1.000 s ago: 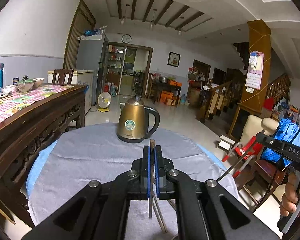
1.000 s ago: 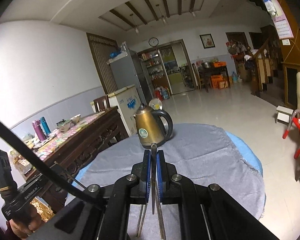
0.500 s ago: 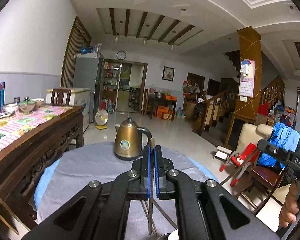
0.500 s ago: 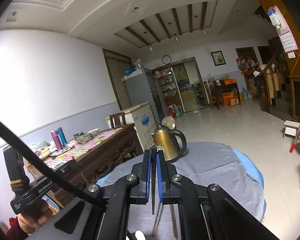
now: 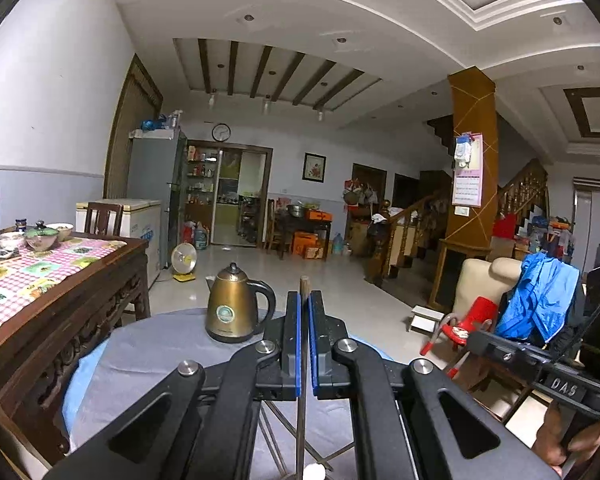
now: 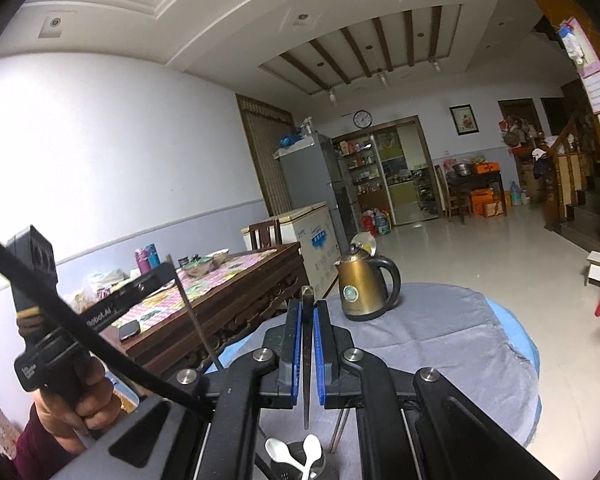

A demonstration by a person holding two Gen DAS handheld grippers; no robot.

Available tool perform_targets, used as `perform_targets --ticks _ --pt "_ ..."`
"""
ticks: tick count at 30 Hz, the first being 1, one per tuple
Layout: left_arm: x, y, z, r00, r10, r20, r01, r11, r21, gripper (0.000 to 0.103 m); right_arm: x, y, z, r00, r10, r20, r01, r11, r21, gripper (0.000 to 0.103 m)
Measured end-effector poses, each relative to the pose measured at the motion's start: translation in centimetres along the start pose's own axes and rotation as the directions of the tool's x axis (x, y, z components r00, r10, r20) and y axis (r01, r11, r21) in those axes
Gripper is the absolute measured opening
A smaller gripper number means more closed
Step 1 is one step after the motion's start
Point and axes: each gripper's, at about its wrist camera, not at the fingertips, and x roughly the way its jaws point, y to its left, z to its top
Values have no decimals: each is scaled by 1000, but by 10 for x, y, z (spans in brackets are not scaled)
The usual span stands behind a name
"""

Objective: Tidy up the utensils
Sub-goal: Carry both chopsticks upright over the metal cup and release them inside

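My left gripper (image 5: 304,300) is shut on a thin chopstick (image 5: 300,420) that hangs straight down above the grey-clothed round table (image 5: 152,356). In the right wrist view my right gripper (image 6: 307,308) is shut on a dark chopstick (image 6: 306,404), also upright. Its tip hangs above a metal holder (image 6: 320,467) with white spoons (image 6: 276,450) in it. More chopsticks (image 5: 276,428) lie on the cloth under the left gripper. A hand carries the left gripper (image 6: 166,270) at the left of the right wrist view, with its chopstick slanting down.
A bronze kettle (image 5: 232,312) stands at the far side of the round table. A dark wooden table (image 5: 60,276) with a checked cloth and bowls stands to the left. At the right are a chair with a blue jacket (image 5: 540,304) and a red stool (image 5: 460,324).
Both grippers have risen and drawn back from the kettle, each still holding its chopstick. The holder with the spoons has come into view at the bottom of the right wrist view.
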Motion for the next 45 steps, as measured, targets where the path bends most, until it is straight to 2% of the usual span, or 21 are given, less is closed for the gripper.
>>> perform_targets --ticks 9,18,28,38,45 --pt "13 -1 -24 997 1 -80 -5 999 -45 4 6 3 -19 996 1 -87 -3 1000 -17 6" --pt "23 1 -49 986 6 -164 -17 998 -68 3 25 6 -40 983 -6 -185 -1 999 -37 6" --pt "32 7 -60 974 5 -226 -25 996 -87 3 40 6 -51 972 -8 -234 3 1000 -22 6" --pt "41 11 -71 959 -18 -284 -15 994 -112 4 62 -1 -66 949 -11 -317 18 1000 19 6" --pt "45 14 -74 952 -29 -306 -10 992 -124 4 69 -5 -71 942 -6 -335 20 999 40 6"
